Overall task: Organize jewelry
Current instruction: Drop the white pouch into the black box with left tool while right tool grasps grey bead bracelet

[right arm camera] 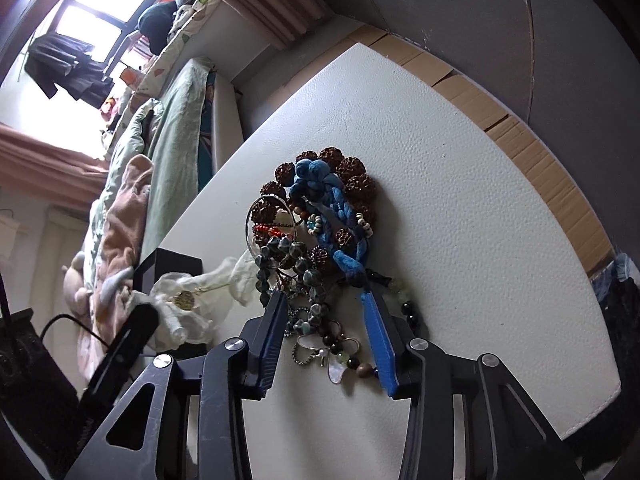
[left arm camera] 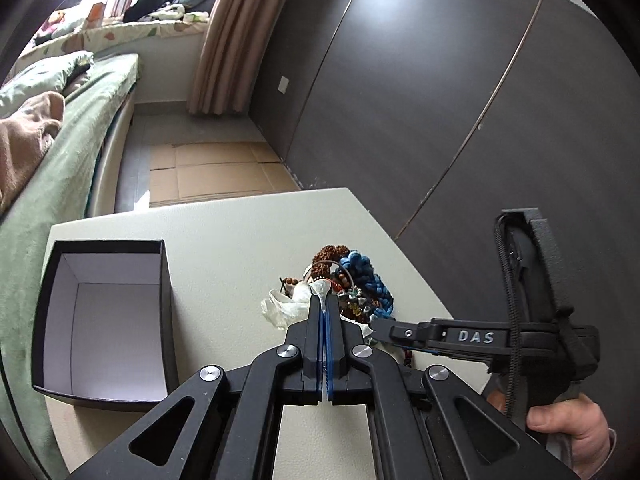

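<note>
table: white, pebbled top (right arm camera: 460, 208), rounded at the far edge; it carries everything listed below.
jewelry pile: a tangled heap (right arm camera: 320, 220) near the middle of the table, to the right of the box in the left wrist view (left arm camera: 352, 284).
brown beads: large, rough, knobbly brown beads (right arm camera: 352, 168) ring the far end of the pile.
blue cord: thick knotted blue cord (right arm camera: 320, 188) runs through the centre of the pile, lying over the brown beads.
green beads: dark grey-green faceted beads (right arm camera: 304, 276) loop at the near end, mixed with small wooden, red and white beads.
bangle: a thin metal ring (right arm camera: 250, 216) at the left side of the pile.
pendant: a pale shell-like flower piece (right arm camera: 332, 364) on a thin chain, nearest the camera, with pale green and black beads beside it.
white pouch: crumpled white cloth (right arm camera: 188, 304) left of the pile, with a small gold round piece lying on it.
box: black, open-topped, white inside (left arm camera: 108, 320), at the left of the table, apart from the pile; nothing seen in it.
left gripper: fingers together (left arm camera: 323, 308), pinching a fold of the white pouch at the tips (left arm camera: 320, 290).
right gripper: fingers apart (right arm camera: 324, 312), straddling the near end of the pile; the green beads lie between them. whether the pads press on anything cannot be told.
hand: a person's hand (left arm camera: 568, 428) grips the right gripper's handle, lower right in the left wrist view.
</note>
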`<move>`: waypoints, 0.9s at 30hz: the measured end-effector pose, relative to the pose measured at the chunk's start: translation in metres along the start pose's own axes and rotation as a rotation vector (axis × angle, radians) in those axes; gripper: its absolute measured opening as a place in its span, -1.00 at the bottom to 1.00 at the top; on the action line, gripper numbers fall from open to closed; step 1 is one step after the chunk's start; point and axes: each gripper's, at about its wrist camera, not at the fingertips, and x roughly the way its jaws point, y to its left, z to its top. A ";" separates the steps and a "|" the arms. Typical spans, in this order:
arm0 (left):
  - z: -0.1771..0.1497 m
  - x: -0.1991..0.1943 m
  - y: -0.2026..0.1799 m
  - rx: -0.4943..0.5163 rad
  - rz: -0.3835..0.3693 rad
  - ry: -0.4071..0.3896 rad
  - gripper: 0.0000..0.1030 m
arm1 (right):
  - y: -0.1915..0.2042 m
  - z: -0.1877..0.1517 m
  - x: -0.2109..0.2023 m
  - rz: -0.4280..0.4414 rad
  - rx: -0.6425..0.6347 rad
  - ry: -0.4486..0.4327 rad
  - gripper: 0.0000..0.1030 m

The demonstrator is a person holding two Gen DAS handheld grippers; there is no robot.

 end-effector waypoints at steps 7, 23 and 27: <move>0.016 -0.021 0.016 -0.031 -0.025 -0.056 -1.00 | 0.009 0.003 0.022 -0.016 -0.006 0.035 -0.39; 0.033 -0.068 0.085 -0.154 0.071 -0.154 -1.00 | 0.055 0.000 -0.003 0.098 -0.133 -0.113 -0.77; 0.034 -0.063 0.095 -0.195 0.079 -0.117 -0.65 | 0.066 -0.002 -0.006 0.151 -0.140 -0.136 -0.77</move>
